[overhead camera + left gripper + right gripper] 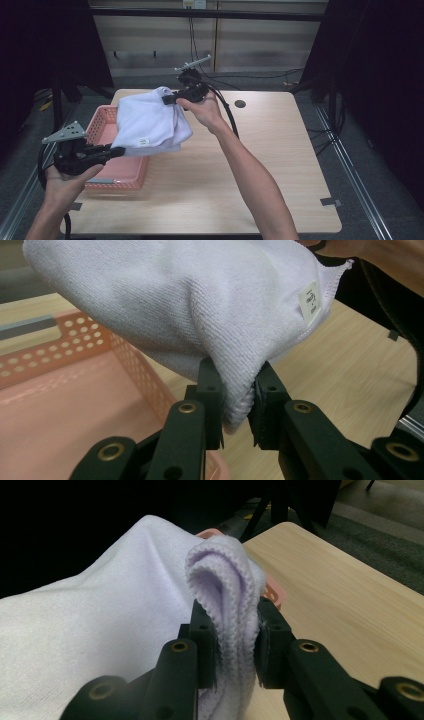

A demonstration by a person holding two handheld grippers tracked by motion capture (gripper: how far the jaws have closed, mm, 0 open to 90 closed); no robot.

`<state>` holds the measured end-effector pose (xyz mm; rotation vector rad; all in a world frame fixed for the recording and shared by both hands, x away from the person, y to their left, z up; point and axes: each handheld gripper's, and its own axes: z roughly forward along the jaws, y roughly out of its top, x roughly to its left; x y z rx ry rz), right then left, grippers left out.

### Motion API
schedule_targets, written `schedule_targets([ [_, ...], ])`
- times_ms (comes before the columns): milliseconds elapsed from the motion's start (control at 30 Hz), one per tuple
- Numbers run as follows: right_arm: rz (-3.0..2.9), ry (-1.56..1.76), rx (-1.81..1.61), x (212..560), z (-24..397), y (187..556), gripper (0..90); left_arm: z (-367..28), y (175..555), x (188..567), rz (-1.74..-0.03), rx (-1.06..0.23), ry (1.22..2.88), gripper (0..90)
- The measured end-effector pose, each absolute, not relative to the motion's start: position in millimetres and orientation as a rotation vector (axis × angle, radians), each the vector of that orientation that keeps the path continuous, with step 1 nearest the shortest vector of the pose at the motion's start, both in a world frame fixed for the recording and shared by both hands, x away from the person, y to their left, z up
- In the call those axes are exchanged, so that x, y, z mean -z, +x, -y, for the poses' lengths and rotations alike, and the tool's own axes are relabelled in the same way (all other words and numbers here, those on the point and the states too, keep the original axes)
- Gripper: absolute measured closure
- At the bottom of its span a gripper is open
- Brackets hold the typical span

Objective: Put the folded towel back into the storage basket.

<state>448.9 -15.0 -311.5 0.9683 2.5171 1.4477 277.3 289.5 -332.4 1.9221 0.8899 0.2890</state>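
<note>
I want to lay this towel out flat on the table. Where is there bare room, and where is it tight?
The wooden table is bare across its right half and along the near edge, from the pink basket to the right rim; a dark round hole sits near the far edge. The left side is crowded: the basket lies there, with the white towel held above it by the left gripper and right gripper.

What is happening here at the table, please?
A person holds a white towel in the air between two hand-held grippers. The left gripper pinches one folded edge and the right gripper pinches another. The towel hangs over a pink basket at the left side of the wooden table.
</note>
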Motion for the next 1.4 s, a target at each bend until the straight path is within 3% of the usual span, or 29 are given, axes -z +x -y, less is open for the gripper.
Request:
schedule_targets([
  [867,-2.55,0.939,-1.48,327,-70,458,74.1,-365,269,347,-1.085,-0.313,1.834,78.0],
  [1400,-2.531,1.03,-1.467,348,-92,458,74.1,-388,278,361,-1.169,-0.308,1.83,78.1],
])
